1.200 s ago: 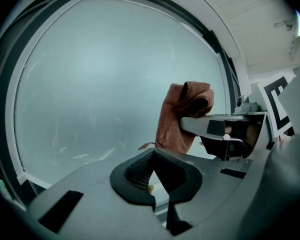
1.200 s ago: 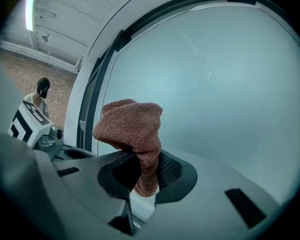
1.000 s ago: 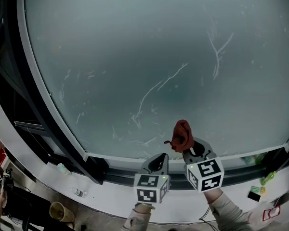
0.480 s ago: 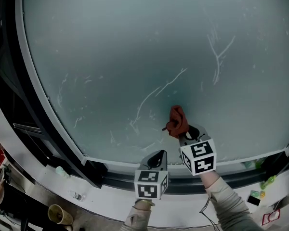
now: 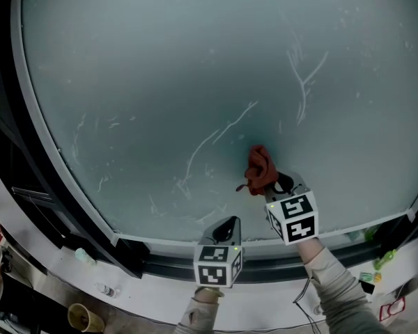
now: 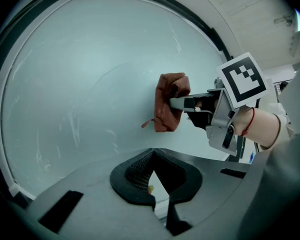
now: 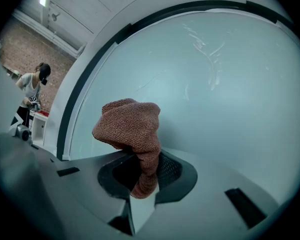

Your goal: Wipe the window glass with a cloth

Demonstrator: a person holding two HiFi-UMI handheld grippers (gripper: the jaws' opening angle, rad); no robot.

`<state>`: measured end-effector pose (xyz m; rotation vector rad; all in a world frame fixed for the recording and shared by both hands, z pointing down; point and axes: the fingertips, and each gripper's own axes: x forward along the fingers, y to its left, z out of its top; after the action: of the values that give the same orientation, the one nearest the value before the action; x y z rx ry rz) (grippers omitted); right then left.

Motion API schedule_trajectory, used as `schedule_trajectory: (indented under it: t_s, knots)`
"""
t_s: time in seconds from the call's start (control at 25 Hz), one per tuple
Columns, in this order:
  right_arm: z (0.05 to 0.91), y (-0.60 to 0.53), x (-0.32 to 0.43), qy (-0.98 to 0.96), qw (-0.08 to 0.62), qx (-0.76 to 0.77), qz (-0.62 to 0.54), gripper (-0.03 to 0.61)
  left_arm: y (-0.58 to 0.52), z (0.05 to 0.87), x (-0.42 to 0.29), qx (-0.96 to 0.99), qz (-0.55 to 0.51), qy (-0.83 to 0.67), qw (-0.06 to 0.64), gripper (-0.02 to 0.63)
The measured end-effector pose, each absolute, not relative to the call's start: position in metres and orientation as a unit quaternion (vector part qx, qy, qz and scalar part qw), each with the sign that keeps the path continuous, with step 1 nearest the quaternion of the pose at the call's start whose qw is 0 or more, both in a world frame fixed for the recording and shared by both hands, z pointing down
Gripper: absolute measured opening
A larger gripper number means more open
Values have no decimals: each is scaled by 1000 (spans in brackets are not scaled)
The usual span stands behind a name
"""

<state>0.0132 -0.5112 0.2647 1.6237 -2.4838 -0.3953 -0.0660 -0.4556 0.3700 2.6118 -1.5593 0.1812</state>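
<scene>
There was one cloth point(image 5: 259, 169), a rust-red knitted rag, and it sat bunched against the window glass point(image 5: 195, 82) in the lower middle of the single large pane. The right gripper point(image 5: 277, 184) had its jaws clenched on the cloth's lower end, with the rest of the rag flopping over above them. From the left gripper view the bundle looked pressed flat to the pane.

The left gripper point(image 5: 226, 229) hung lower, just beside the right one and near the bottom of the window frame point(image 5: 90, 207). Its jaws were closed tip to tip with nothing in them, pointing at the glass but apart from it.

I counted two marker cubes, one on each gripper point(image 5: 292, 218) point(image 5: 218, 264), each face carrying a black-and-white square pattern. Two groups of thin pale streaks point(image 5: 303, 75) point(image 5: 216, 134) crossed the glass above and to the left of the cloth. A red thread point(image 6: 247, 126) circled the right wrist. One person point(image 7: 32, 91) stood far off by a brick wall.
</scene>
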Motion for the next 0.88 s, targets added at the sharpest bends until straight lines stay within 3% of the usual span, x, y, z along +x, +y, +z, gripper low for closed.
schedule_trajectory:
  t_s: [0.88]
  knots:
    - [259, -493, 230, -716, 98, 682, -114, 48, -450, 369, -6, 879, 62, -470, 44, 5]
